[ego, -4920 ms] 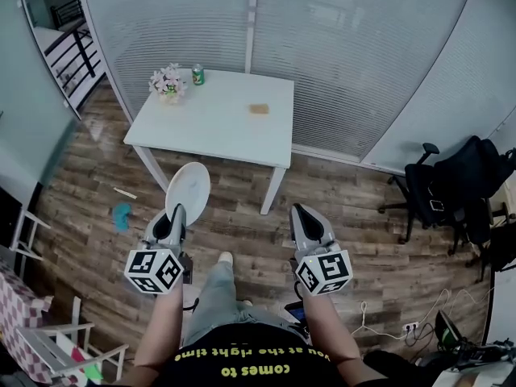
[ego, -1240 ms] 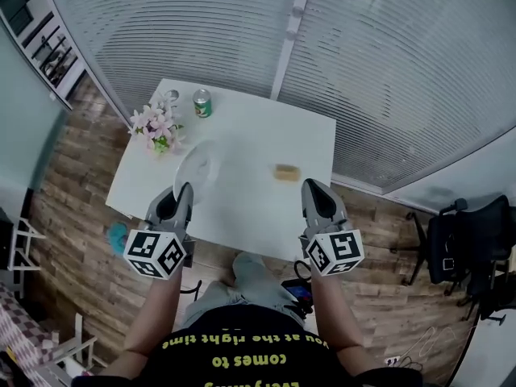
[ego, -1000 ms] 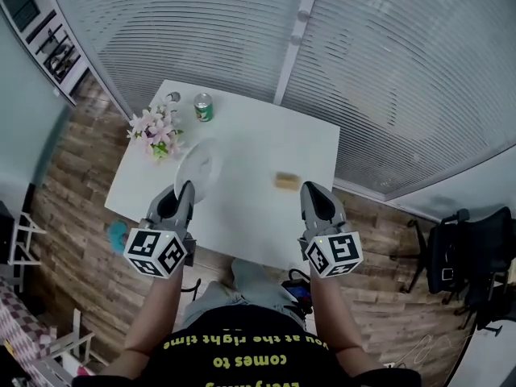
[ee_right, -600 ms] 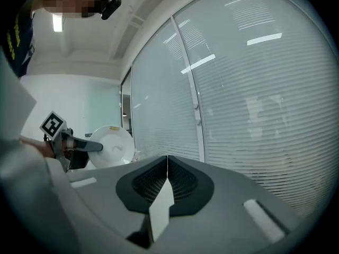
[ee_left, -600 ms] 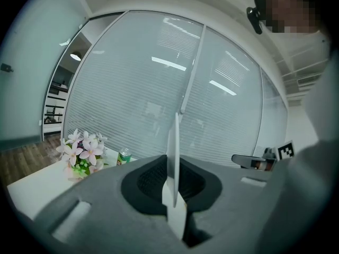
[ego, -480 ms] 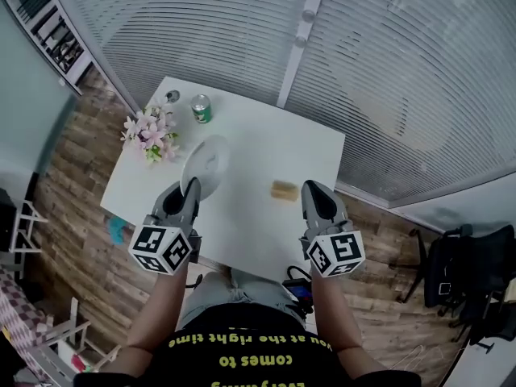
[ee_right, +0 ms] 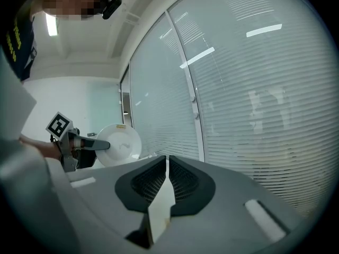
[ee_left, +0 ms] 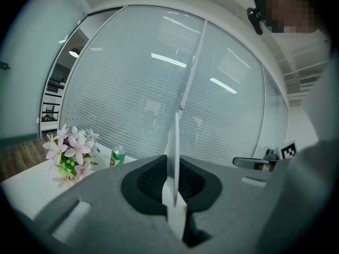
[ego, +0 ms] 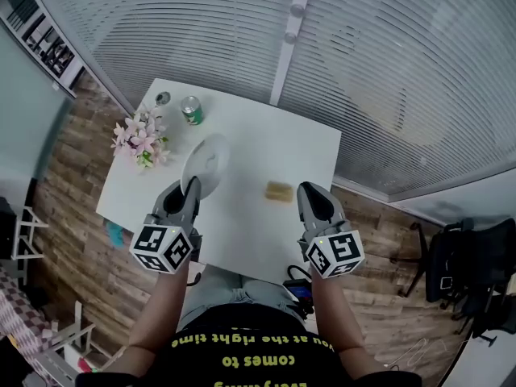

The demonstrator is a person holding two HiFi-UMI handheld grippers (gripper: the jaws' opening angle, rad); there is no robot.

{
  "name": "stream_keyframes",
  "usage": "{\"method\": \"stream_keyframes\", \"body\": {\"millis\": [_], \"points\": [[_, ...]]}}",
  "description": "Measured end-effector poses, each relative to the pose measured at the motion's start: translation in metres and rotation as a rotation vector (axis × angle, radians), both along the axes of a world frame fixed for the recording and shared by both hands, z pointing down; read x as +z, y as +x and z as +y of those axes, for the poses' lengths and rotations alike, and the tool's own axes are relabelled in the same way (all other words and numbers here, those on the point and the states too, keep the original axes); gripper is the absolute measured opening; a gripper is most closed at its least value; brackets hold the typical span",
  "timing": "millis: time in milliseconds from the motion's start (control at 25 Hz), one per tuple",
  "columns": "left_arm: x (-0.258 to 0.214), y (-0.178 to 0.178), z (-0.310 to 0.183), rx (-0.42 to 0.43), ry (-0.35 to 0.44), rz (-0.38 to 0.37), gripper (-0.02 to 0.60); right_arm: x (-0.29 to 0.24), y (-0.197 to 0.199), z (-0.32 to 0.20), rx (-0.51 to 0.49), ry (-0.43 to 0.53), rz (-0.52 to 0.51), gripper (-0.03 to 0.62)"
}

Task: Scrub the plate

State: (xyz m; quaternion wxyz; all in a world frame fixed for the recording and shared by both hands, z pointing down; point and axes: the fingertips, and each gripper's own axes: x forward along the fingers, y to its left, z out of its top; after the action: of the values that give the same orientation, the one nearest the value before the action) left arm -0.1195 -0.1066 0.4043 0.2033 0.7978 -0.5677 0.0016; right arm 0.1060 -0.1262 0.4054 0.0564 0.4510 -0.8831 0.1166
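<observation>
- Your left claw (ego: pixel 191 189) is clenched on the rim of the white plate (ego: pixel 206 161). In the left gripper view the plate (ee_left: pixel 173 142) stands edge-on and upright, right between the left claw (ee_left: pixel 172 168) pads.
- The plate is over the left half of the white surface (ego: pixel 242 226), near the pink flowers (ego: pixel 137 139) and the green can (ego: pixel 190 110). Whether its lower edge touches the surface, I can't tell.
- Your right claw (ego: pixel 308 190) has just been easing apart. The right gripper view shows only a thin slit between its pads (ee_right: pixel 150 182), and nothing sits in it.
- The tan sponge (ego: pixel 279 190) lies flat on the surface between your two claws. It's just beside the tip of the right one but clear of it.
- Looking across from the right gripper view, you see the plate's face (ee_right: pixel 121 142) with the left claw (ee_right: pixel 100 145) biting its rim.
- Both claws point towards the slatted glass wall (ego: pixel 387 79) behind the surface.
</observation>
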Motion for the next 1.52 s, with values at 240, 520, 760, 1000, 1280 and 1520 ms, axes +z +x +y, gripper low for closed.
{"method": "stream_keyframes", "body": {"millis": [240,520,760,1000,1280,1520], "points": [[0.001,-0.001,-0.014,0.038,0.0,0.002,0.021,0.0,-0.005,-0.005,0.003,-0.01,0.008,0.028],[0.006,0.002,-0.023,0.105,-0.005,-0.003,0.021,0.001,-0.009,-0.006,0.037,-0.015,0.016,0.033],[0.01,0.002,-0.025,0.127,-0.003,-0.003,0.02,0.008,-0.012,-0.005,0.049,-0.02,0.032,0.036],[0.018,-0.004,-0.024,0.125,-0.02,-0.001,0.021,0.017,-0.018,-0.007,0.029,-0.041,0.051,0.054],[0.031,-0.007,-0.024,0.12,-0.044,0.001,0.021,0.045,-0.032,-0.006,-0.053,-0.113,0.13,0.094],[0.04,-0.01,-0.027,0.121,-0.061,0.0,0.02,0.075,-0.035,-0.009,-0.11,-0.184,0.229,0.127]]}}
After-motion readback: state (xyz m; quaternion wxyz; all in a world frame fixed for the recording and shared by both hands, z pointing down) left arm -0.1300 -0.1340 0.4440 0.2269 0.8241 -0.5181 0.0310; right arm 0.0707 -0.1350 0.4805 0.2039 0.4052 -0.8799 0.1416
